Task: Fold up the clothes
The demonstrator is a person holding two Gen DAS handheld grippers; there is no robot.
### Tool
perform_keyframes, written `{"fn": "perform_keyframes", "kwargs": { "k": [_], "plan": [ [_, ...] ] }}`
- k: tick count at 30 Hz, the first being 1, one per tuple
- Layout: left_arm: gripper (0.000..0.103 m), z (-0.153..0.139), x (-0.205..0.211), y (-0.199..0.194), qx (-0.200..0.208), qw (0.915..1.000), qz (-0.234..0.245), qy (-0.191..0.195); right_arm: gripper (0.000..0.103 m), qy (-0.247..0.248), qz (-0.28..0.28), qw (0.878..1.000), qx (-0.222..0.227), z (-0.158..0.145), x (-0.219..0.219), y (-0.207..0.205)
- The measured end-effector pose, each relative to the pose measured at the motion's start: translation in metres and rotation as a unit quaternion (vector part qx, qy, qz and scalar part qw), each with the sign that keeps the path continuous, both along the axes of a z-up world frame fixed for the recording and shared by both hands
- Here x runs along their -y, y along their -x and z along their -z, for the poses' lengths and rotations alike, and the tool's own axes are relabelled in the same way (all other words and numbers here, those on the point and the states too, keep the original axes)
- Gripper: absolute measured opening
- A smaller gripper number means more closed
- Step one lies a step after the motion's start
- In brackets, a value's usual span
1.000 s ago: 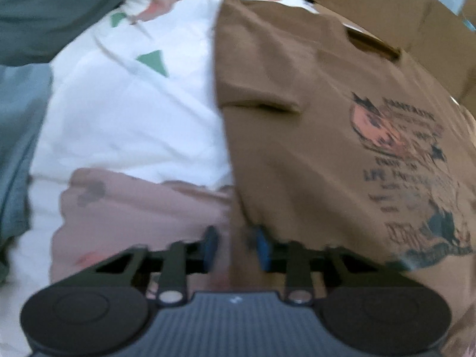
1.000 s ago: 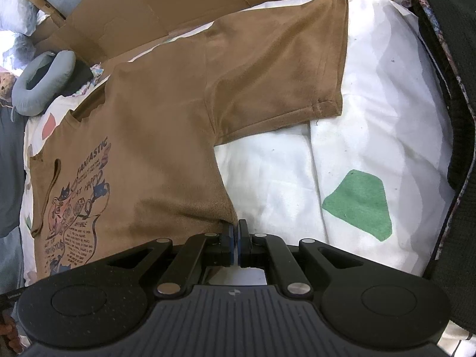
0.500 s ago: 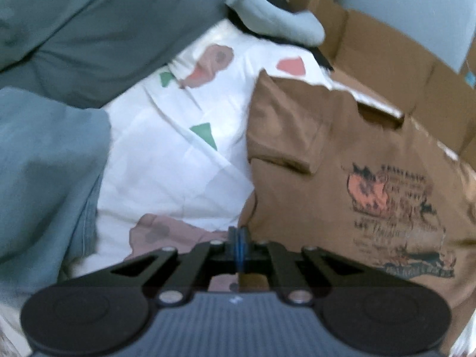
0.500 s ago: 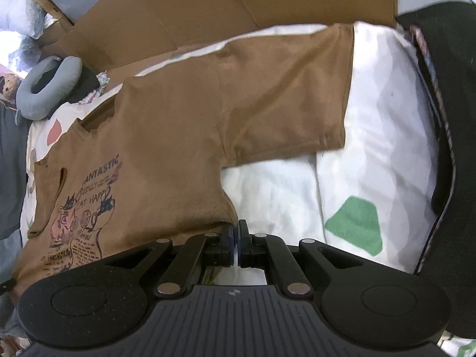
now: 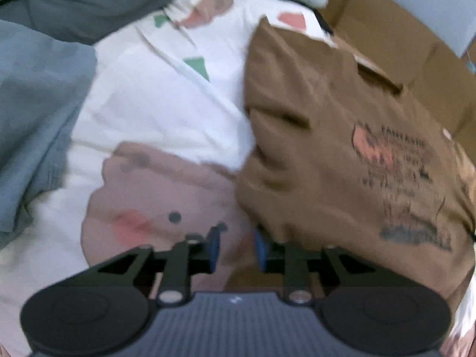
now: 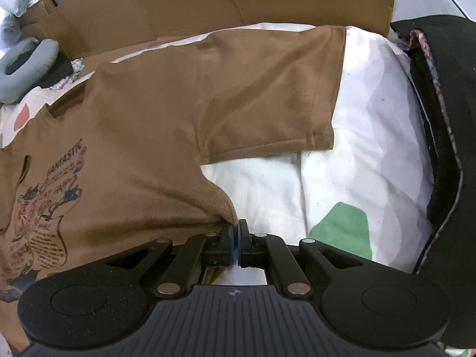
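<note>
T-shirt (image 6: pixel 125 136), brown, lies print-up and mostly flat on the white bedsheet (image 6: pixel 366 136); my right gripper (image 6: pixel 235 236) is pinched on its side edge at lower centre. My left gripper (image 5: pixel 235 248) stands parted just beside the rumpled opposite edge, gripping nothing. One sleeve (image 6: pixel 267 95) spreads toward upper right, the other (image 5: pixel 276 89) lies doubled; body unfolded.

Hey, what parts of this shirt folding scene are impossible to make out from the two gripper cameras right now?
- Left wrist view: the print on the brown T-shirt is unreadable through motion blur.
- Left wrist view: the left gripper is open; blur hides whether it touches cloth.
- Right wrist view: the shirt's bottom hem is hidden behind the right gripper.
- Right wrist view: the dark garment is cut off by the edge.
</note>
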State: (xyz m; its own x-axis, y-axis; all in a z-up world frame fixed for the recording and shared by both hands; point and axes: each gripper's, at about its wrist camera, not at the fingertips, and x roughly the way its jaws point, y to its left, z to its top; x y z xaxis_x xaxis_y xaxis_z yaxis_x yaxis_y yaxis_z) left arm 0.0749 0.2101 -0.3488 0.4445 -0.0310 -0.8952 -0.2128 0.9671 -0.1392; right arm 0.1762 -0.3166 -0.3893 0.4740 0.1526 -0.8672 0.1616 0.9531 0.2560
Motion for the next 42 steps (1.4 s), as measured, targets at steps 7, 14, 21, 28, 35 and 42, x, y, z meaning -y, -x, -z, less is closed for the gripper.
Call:
{"fn": "perform_keyframes", "kwargs": {
  "k": [7, 14, 21, 28, 35, 42],
  "plan": [
    [0.033, 0.016, 0.014, 0.007, -0.039, 0.9988, 0.028, 0.011, 0.001, -0.029, 0.031, 0.999, 0.009, 0.004, 0.008, 0.008],
    [0.033, 0.014, 0.019, 0.013, -0.036, 0.9989, 0.010, 0.028, 0.015, -0.056, 0.042, 0.998, 0.001, -0.009, 0.014, 0.009],
    [0.033, -0.009, 0.014, 0.014, -0.007, 0.9992, 0.022, 0.034, 0.032, -0.059, 0.041, 0.997, 0.024, -0.038, 0.014, 0.038],
    [0.037, -0.037, -0.020, -0.004, 0.035, 0.9990, 0.009, 0.027, 0.038, -0.053, -0.013, 0.998, 0.016, -0.048, -0.003, 0.068],
    [0.037, -0.020, -0.028, 0.007, 0.004, 0.9993, 0.001, 0.038, 0.038, -0.058, -0.053, 0.997, -0.005, -0.047, -0.026, 0.091],
    [0.040, 0.023, -0.006, 0.023, -0.049, 0.9977, 0.010, 0.046, 0.039, -0.054, -0.066, 0.996, -0.014, -0.049, -0.036, 0.095]
  ]
}}
